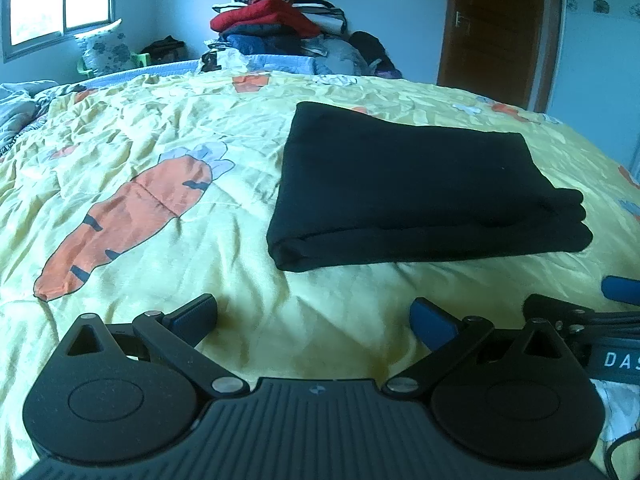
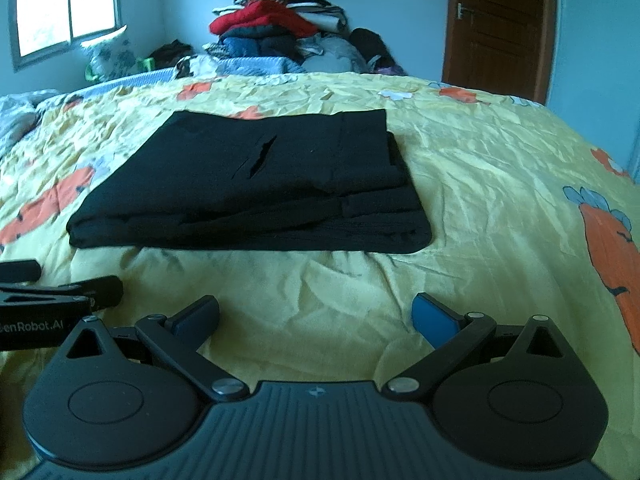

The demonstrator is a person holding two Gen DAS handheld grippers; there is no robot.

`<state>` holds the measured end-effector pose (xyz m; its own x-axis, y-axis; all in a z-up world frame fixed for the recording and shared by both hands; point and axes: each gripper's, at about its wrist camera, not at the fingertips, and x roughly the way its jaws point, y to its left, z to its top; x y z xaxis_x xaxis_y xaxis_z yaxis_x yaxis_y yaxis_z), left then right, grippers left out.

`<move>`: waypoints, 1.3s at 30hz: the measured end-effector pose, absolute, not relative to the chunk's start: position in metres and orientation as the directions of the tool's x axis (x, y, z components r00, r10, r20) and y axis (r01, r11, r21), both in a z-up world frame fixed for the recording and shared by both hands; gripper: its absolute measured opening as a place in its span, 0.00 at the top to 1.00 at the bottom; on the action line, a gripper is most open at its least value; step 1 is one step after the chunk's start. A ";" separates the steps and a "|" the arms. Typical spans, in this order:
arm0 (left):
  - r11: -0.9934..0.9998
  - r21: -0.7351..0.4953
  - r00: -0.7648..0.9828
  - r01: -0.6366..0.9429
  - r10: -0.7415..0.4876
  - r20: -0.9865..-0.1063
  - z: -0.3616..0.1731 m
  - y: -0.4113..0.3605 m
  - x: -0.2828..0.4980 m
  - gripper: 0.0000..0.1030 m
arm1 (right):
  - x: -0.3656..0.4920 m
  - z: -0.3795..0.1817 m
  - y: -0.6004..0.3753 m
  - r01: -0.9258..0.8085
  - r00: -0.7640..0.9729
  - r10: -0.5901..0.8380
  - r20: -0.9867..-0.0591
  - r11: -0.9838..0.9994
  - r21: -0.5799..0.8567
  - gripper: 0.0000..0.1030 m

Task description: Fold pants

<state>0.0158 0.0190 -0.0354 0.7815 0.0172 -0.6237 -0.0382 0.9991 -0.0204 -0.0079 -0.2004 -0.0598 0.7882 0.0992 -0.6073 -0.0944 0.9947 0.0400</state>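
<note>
The black pants lie folded into a flat rectangular stack on the yellow carrot-print bedcover. In the right wrist view the same pants sit ahead and slightly left, several layers showing at their near edge. My left gripper hovers open over the cover, short of the stack and a little to its left, holding nothing. My right gripper is also open and empty, just in front of the stack. Each gripper shows at the edge of the other's view: the right one and the left one.
A tall heap of mixed clothes stands at the far side of the bed. A brown door is at the back right, a window at the back left. A rumpled grey-blue quilt lies at the left edge.
</note>
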 end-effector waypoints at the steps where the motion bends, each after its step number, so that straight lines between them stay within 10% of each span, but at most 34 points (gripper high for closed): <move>1: 0.999 -0.020 0.781 -0.039 0.019 -0.624 -0.035 0.019 0.016 0.00 | -0.008 -0.060 -0.202 -0.090 0.789 0.099 -0.606 0.995 0.045 0.00; 39: 0.999 -0.011 0.779 -0.032 0.018 -0.627 -0.036 0.019 0.017 0.00 | -0.006 -0.061 -0.195 -0.090 0.785 0.074 -0.615 0.996 0.004 0.00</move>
<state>0.0169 0.0193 -0.0361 0.7789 0.0180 -0.6268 -0.0322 0.9994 -0.0113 -0.0059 -0.1949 -0.0610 0.7847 0.0735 -0.6155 -0.0898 0.9959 0.0045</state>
